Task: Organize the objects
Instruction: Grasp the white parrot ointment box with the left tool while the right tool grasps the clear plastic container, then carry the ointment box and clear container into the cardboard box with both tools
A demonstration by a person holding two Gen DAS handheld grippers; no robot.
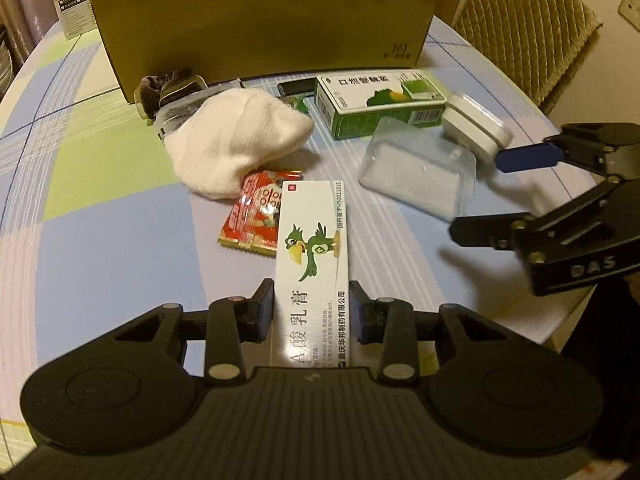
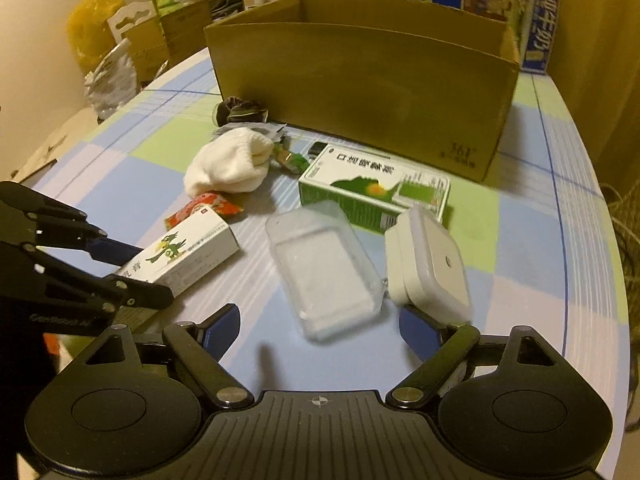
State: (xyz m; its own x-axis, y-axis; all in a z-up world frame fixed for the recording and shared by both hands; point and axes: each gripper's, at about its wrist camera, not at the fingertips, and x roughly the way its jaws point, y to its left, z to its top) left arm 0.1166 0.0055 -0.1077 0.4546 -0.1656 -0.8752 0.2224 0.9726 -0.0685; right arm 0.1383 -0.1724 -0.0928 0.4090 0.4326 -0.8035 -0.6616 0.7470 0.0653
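ointment box (image 1: 314, 256): "乳膏", "H50021816", parrot logo
cardboard box (image 1: 264, 20): "361"
right gripper (image 1: 476, 196) body: "DAS"

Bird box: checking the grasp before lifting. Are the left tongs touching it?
Touching. The left wrist view shows both pads of the left tongs against the bird box.

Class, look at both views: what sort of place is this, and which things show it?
Probably a home dining area: a checked tablecloth, a woven chair back, and household clutter, a white sock and medicine boxes, beside a cardboard box.
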